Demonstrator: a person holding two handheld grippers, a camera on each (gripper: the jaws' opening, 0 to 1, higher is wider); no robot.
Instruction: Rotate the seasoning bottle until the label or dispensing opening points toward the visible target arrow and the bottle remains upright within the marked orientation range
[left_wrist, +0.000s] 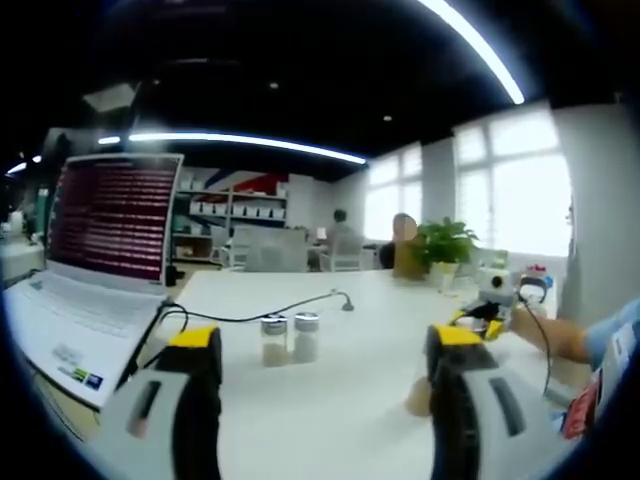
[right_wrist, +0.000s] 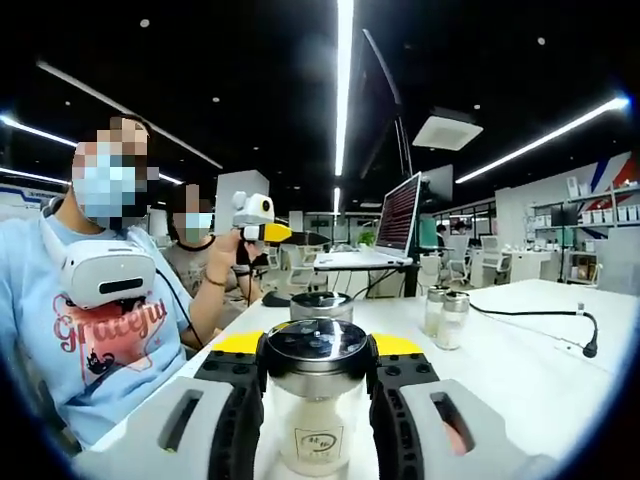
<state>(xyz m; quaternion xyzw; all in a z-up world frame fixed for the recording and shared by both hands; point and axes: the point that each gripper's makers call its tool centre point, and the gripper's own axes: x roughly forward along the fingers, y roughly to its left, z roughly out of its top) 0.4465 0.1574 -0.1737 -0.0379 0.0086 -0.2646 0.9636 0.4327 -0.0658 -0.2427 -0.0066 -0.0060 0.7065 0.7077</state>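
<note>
R claw (right_wrist: 318, 400) clamped on seasoning bottle (right_wrist: 316, 405), upright, near bench (right_wrist: 540, 370) edge by person; grip at body so twist can turn label. L claw (left_wrist: 318, 400) wide, empty, held off bench. Two small shakers (left_wrist: 288, 338) mid-bench.

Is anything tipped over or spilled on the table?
Nothing stands out. The two small shakers stand upright side by side on the white table, and the seasoning bottle sits upright between the right gripper jaws. No spill shows.
</note>
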